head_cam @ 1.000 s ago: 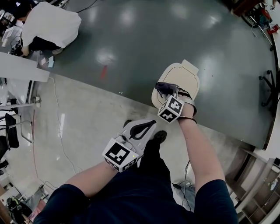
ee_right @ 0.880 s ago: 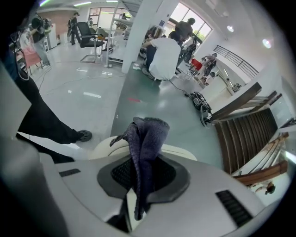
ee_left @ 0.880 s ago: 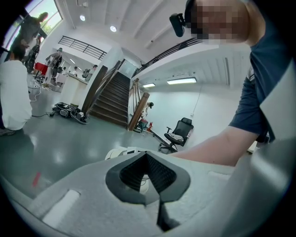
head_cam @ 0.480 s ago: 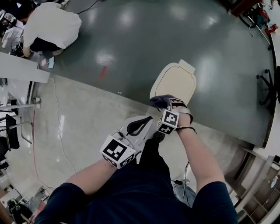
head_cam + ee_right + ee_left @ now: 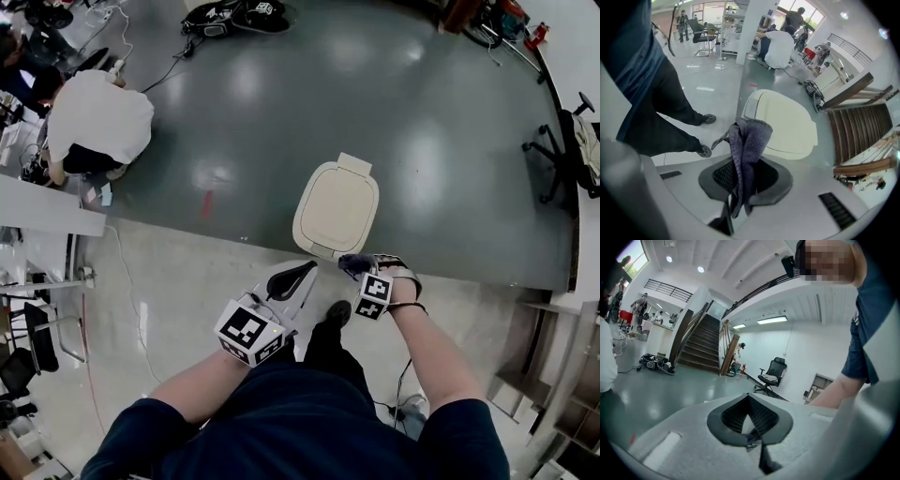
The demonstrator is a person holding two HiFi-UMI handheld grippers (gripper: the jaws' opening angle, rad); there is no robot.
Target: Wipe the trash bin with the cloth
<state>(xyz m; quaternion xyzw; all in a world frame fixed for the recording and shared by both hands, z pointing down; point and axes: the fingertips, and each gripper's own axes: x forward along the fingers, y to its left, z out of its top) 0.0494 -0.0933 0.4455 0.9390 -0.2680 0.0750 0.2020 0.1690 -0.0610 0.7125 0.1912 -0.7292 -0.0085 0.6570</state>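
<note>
Right tongs (image 5: 743, 183) on cloth (image 5: 748, 140), lengthwise toward trash bin (image 5: 790, 125).

Reading as a big open lab or workshop hall, not a home. Glossy grey-green floor (image 5: 422, 112) is spreading wide and meeting a paler strip (image 5: 169, 281) nearer the camera. A person in a white top (image 5: 98, 122) is crouching over gear just beyond a white worktop (image 5: 42, 208). Black equipment bags (image 5: 234, 14) are lying on the floor at the far side, and shelving (image 5: 553, 394) is standing at the right edge. Left gripper view is showing a dark staircase (image 5: 701, 345), a railed upper gallery (image 5: 668, 289), 2 strip lights (image 5: 772, 320) glowing under a high white ceiling, and 1 office chair (image 5: 772, 372) sitting by the wall. More people (image 5: 797, 18) are standing in the background of the right gripper view.
</note>
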